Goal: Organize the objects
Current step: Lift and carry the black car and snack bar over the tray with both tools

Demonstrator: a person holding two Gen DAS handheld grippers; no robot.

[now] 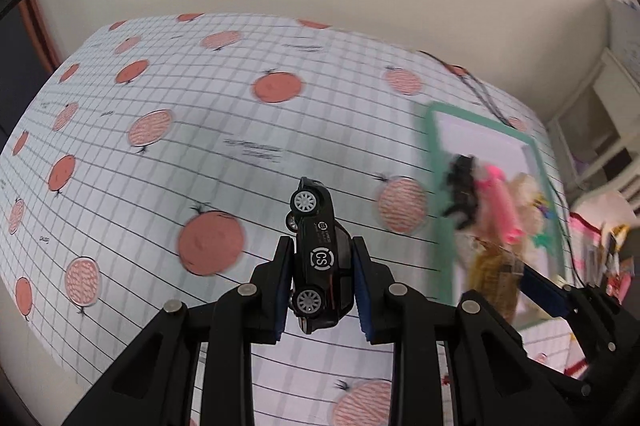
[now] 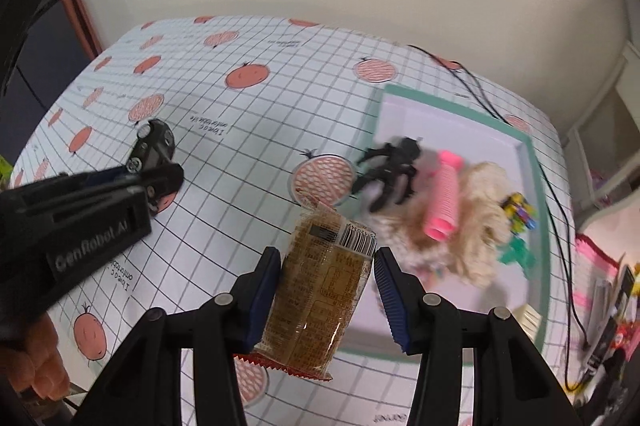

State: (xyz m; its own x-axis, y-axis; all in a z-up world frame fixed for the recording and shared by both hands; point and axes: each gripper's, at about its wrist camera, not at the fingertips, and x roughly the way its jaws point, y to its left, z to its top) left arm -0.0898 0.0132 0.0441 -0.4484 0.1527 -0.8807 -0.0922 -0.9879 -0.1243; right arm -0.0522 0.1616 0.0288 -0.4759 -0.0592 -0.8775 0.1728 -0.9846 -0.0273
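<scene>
Two grippers each carry one thing above the cloth (image 2: 248, 162). The left gripper (image 1: 322, 266) pinches a black toy car (image 1: 320, 258) across its roof and underside, the pads pressed to it; the car's long axis runs forward along the fingers, nose pointing away. The right gripper (image 2: 326, 290) has a wrapped snack (image 2: 320, 286) between its blue pads: the left pad touches the wrapper, while the right pad looks just clear of it, so the hold seems loose or only now closing. The snack's long axis also lies along the fingers.

Both loads likely belong in the green-rimmed tray (image 2: 534, 186), where a black figure (image 2: 390, 166), a pink roller (image 2: 442, 196) and a fluffy toy (image 2: 480, 210) already lie. The tray sits ahead and right of both grippers. The right one is much nearer, its tips almost at the tray's near left rim; the left one is well apart from it and would have to sweep right across the cloth.
</scene>
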